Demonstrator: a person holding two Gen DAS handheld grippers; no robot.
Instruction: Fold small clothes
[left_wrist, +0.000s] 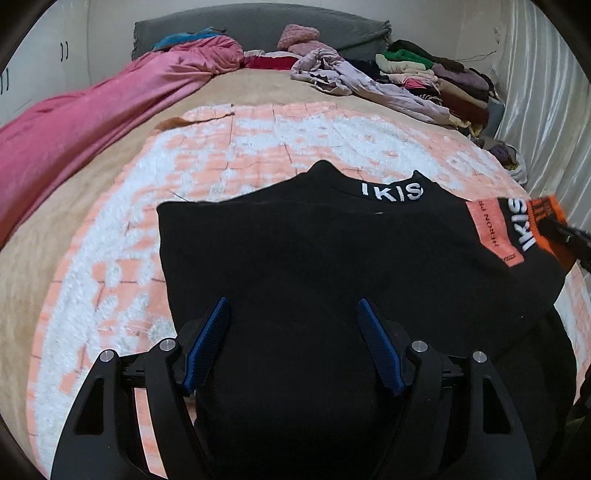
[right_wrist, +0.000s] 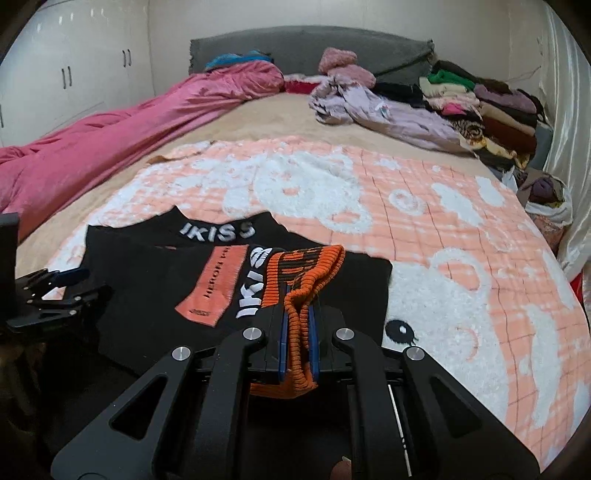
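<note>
Right wrist view: my right gripper (right_wrist: 297, 325) pinches one orange cuff (right_wrist: 295, 295) of one black sweater (left_wrist: 314, 251); my left gripper (left_wrist: 293, 314) gapes, empty, above it.

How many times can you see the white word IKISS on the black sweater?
2. One is on the black knit sweater's collar, at its far edge. The other runs along the folded-over sleeve, beside the orange patch. Folds may hide more.

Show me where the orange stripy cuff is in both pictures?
Left wrist view: the orange cuff sits at the far right edge, pinched by the right gripper.
Right wrist view: the cuff is bottom centre, clamped between the blue pads.
Shared landmark: the white IKISS collar lettering.
</note>
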